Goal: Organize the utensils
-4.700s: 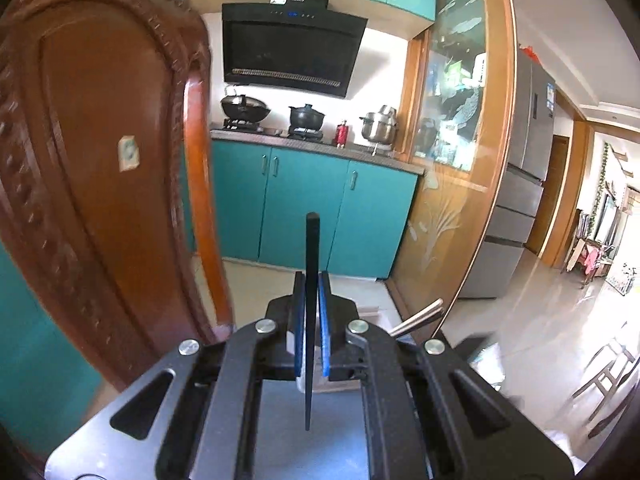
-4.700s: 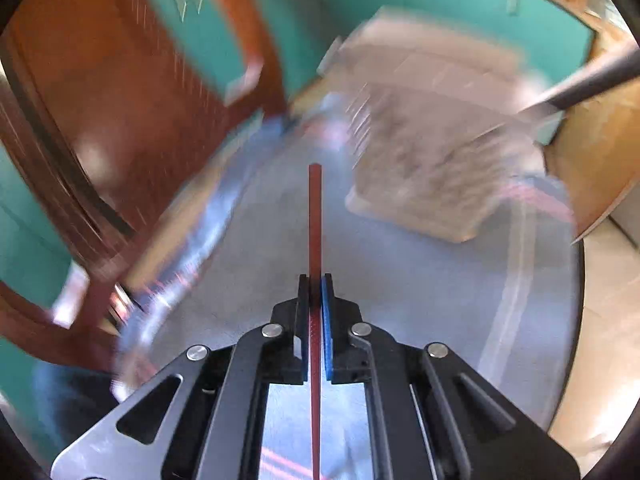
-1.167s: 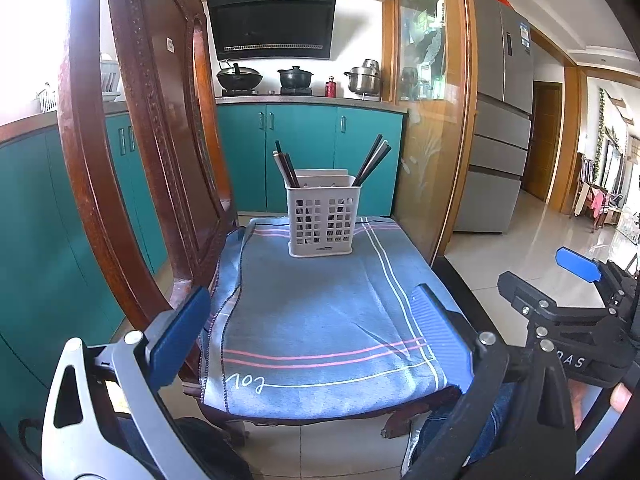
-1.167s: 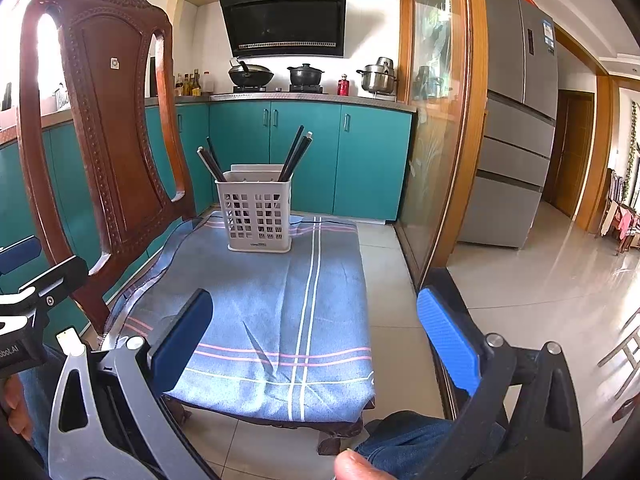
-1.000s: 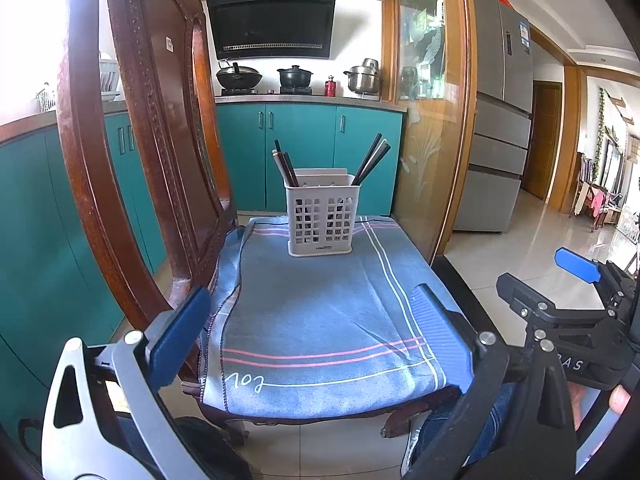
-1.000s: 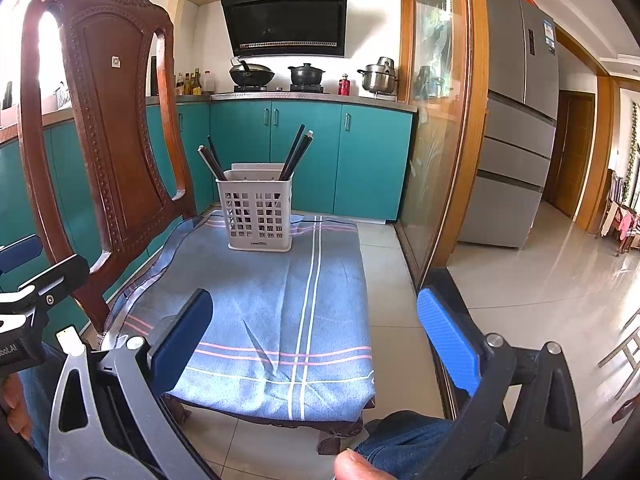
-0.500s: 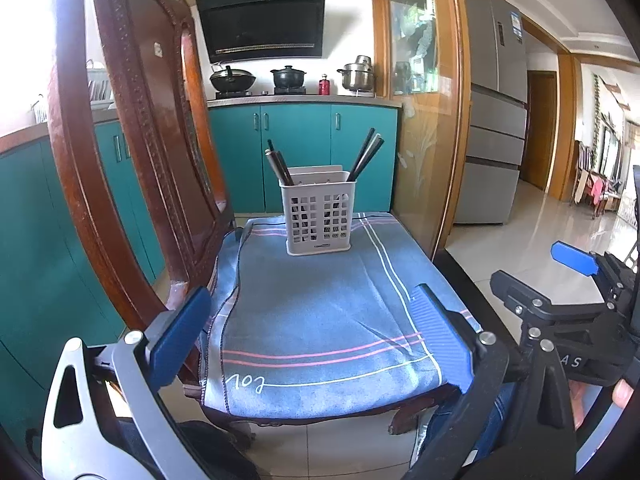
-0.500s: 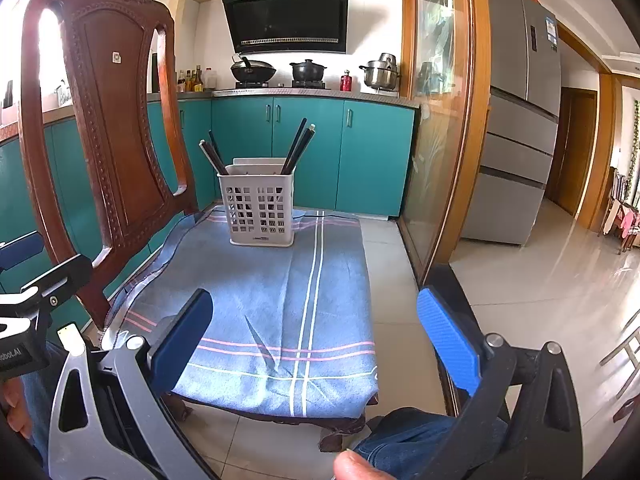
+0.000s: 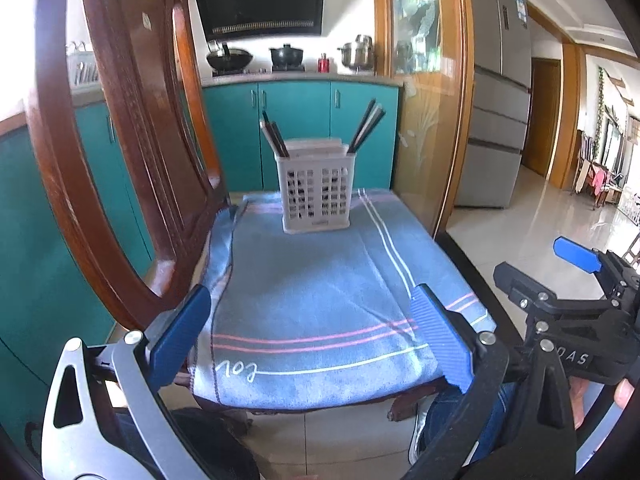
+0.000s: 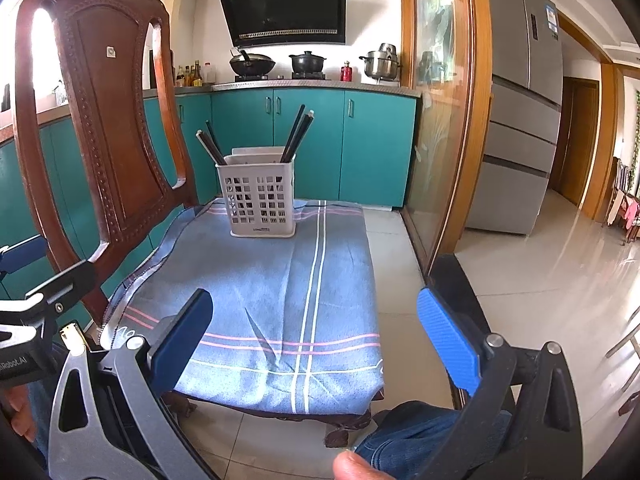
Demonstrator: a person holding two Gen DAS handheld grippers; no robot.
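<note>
A white perforated utensil basket stands at the far end of a wooden chair seat covered by a blue striped cloth. Dark chopsticks lean out of its left side, and more chopsticks lean out of its right side. My left gripper is open and empty at the near edge of the seat. My right gripper is open and empty too, also seen from the side as the right gripper in the left wrist view.
The chair's carved wooden back rises on the left. Teal kitchen cabinets and a glass sliding door stand behind. A person's jeans-clad knee and thumb show below. Tiled floor lies to the right.
4.7 s ago each gripper was shut on a chopstick; now both stand open and empty, pulled back from the basket. Over the last second both views have shifted only slightly.
</note>
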